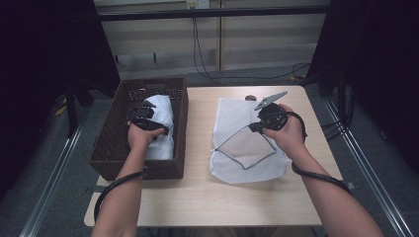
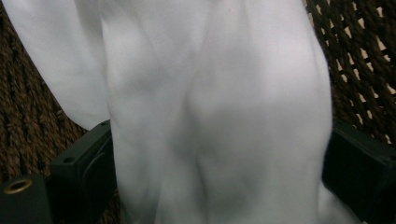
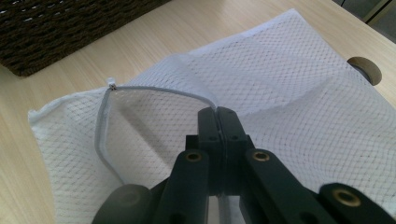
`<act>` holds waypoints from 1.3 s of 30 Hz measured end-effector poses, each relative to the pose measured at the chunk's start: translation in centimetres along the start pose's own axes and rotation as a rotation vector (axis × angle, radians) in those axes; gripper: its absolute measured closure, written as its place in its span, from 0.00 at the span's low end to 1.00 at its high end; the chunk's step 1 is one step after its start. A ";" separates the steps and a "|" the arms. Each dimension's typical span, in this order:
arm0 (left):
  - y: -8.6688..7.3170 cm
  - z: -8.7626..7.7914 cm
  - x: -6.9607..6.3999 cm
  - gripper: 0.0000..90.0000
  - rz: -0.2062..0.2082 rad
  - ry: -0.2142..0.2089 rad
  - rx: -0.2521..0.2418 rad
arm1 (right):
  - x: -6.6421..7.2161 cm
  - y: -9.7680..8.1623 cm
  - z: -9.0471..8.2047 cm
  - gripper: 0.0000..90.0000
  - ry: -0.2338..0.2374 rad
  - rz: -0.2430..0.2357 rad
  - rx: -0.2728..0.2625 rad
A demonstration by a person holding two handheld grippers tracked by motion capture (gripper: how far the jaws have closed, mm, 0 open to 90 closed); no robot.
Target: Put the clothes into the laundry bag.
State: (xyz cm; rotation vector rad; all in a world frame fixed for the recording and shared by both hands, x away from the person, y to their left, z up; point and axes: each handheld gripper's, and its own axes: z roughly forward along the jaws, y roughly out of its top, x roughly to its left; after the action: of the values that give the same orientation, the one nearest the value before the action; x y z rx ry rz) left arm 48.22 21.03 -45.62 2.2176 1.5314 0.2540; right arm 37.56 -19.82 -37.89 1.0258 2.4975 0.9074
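A: We see our left gripper (image 2: 219,158) in the basket (image 1: 111,148), jaws wide around the white cloth (image 2: 210,107), grip unclear.

B: Our right gripper (image 3: 218,122) pinches the mesh bag (image 3: 303,93) rim; its tips hide the contact.

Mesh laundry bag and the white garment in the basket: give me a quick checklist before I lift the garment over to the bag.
1. Right gripper pinching the zipper edge of the mesh laundry bag: ok, jaws shut on it.
2. Bag mouth held open: ok, the edge is lifted and a gap shows under it in the right gripper view.
3. White garment between the left gripper jaws: ok, a black jaw stands on each side of the cloth.
4. Left jaws pressing firmly on the cloth: cannot tell.
5. Garment free of the wicker basket: cannot tell; it lies inside it.
6. Table between basket and bag free of obstacles: ok.
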 end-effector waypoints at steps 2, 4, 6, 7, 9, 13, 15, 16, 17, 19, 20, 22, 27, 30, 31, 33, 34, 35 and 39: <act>0.0 0.2 0.1 0.08 -0.012 0.001 0.011 | 0.1 0.1 0.0 1.00 -0.003 -0.004 -0.002; 0.0 0.4 0.0 0.09 -0.034 -0.013 0.013 | 0.1 0.1 0.0 1.00 -0.005 -0.004 -0.001; 0.0 0.5 0.1 0.09 -0.039 -0.018 0.025 | 0.1 0.1 0.0 1.00 -0.007 -0.003 0.001; 0.0 0.6 0.1 0.10 -0.044 -0.017 0.026 | 0.1 0.1 0.0 1.00 -0.006 -0.003 0.002; -0.1 0.8 0.0 0.10 -0.048 -0.024 0.033 | 0.1 0.0 -0.1 1.00 -0.004 -0.009 0.000; -0.1 1.0 -0.4 0.20 -0.060 -0.049 0.046 | 0.1 0.0 -0.1 1.00 -0.014 -0.015 0.005; -0.1 0.9 -0.5 0.24 -0.079 -0.052 0.052 | 0.1 -0.1 -0.1 1.00 -0.014 -0.009 0.003; -0.1 0.9 -0.6 0.28 -0.077 -0.062 0.059 | 0.1 -0.1 -0.1 1.00 -0.015 -0.010 0.004; -0.1 0.8 -0.7 0.33 -0.074 -0.059 0.059 | 0.1 -0.1 -0.1 1.00 -0.015 -0.010 0.003; 0.0 0.7 -1.0 0.40 -0.085 -0.059 0.072 | 0.1 -0.2 -0.1 1.00 -0.009 -0.001 0.005; 0.1 0.6 -1.1 0.45 -0.086 -0.064 0.086 | 0.1 -0.2 -0.1 1.00 -0.008 0.001 0.005; 0.2 0.5 -1.2 0.57 -0.094 -0.058 0.099 | 0.1 -0.2 0.0 1.00 -0.009 -0.001 0.004; 0.2 0.1 -1.2 0.71 -0.112 -0.052 0.102 | 0.0 -0.1 0.0 1.00 -0.008 0.001 0.003; 0.2 -0.3 -1.4 0.76 -0.100 -0.039 0.094 | 0.1 -0.2 0.2 1.00 -0.005 -0.002 -0.003; 0.2 -0.4 -1.4 0.76 -0.096 -0.036 0.089 | 0.1 -0.2 0.2 1.00 -0.003 0.001 0.002; 0.1 -0.8 -1.4 0.77 -0.104 -0.041 0.080 | 0.1 -0.2 0.2 1.00 -0.002 0.000 0.001; 0.0 -0.9 -1.3 0.78 -0.105 -0.037 0.065 | 0.0 -0.2 0.2 1.00 -0.002 -0.003 0.002; 0.0 -1.2 -1.3 0.78 -0.108 -0.044 0.061 | 0.0 -0.2 0.1 1.00 -0.002 -0.001 0.002; 0.4 -2.6 -1.2 0.79 -0.104 -0.048 0.046 | -0.1 -0.2 0.0 1.00 -0.003 -0.001 0.000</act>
State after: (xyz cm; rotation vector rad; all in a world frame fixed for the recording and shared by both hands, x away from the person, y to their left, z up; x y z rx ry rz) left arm 47.15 20.38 -43.02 2.1541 1.6357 0.1337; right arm 37.54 -19.94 -38.03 1.0252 2.4951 0.9047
